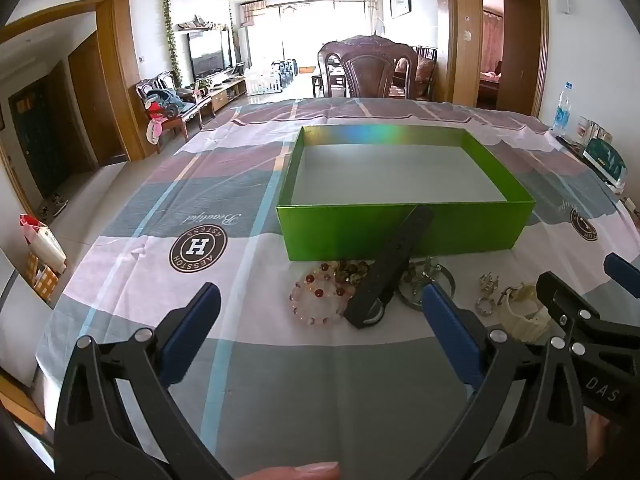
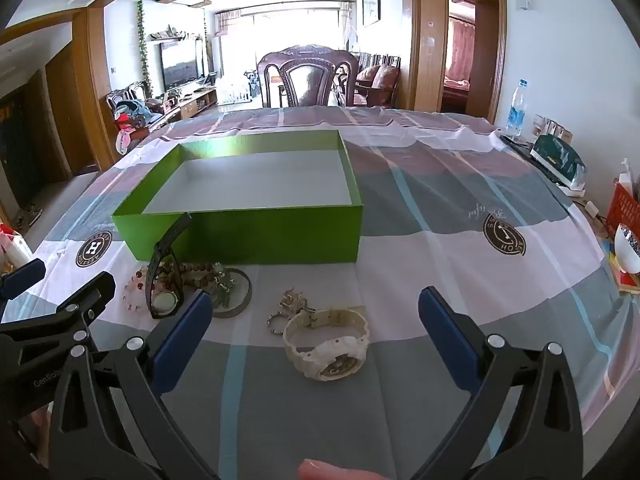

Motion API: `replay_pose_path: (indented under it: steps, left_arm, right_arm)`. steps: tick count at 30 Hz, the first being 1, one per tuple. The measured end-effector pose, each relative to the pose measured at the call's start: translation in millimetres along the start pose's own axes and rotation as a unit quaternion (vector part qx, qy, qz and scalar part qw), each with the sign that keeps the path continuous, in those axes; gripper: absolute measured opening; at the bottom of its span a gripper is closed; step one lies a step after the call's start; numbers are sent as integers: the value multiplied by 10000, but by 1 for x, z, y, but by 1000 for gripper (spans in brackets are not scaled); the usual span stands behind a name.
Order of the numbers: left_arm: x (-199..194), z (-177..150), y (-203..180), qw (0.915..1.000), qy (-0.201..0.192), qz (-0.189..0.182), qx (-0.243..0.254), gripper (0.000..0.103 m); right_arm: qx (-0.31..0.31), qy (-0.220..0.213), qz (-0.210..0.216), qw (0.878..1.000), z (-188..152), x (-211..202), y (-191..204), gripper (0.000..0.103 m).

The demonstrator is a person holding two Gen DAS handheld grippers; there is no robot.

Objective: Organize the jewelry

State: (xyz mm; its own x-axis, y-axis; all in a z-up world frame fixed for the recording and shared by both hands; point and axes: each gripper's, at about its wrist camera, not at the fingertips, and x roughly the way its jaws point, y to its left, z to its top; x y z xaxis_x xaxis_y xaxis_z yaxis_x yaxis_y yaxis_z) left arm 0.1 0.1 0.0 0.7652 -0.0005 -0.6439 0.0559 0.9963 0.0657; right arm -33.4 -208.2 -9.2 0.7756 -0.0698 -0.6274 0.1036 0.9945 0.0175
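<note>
our left gripper (image 1: 320,336) and right gripper (image 2: 316,340) both hover with fingers spread wide, holding nothing. the white watch (image 2: 326,342) lies just ahead of the right one, near the empty green box (image 2: 248,232). we'd best straddle its strap, close gently, then lift clear of the keyring (image 2: 276,326)

We see bright windows (image 1: 320,20) at top centre, a television (image 1: 208,56) upper left, a carved wooden chair (image 1: 368,70) centre, and wooden door frames (image 1: 464,32) at right.
</note>
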Motion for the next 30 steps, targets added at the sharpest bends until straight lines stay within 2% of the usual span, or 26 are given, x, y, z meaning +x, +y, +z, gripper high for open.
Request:
replay_pose_path:
  steps: [30]
  left_arm:
    - [1,1,1,10000,42,31,30,99]
  right_arm:
    - [0,24,3,10000,-1,4,-1,101]
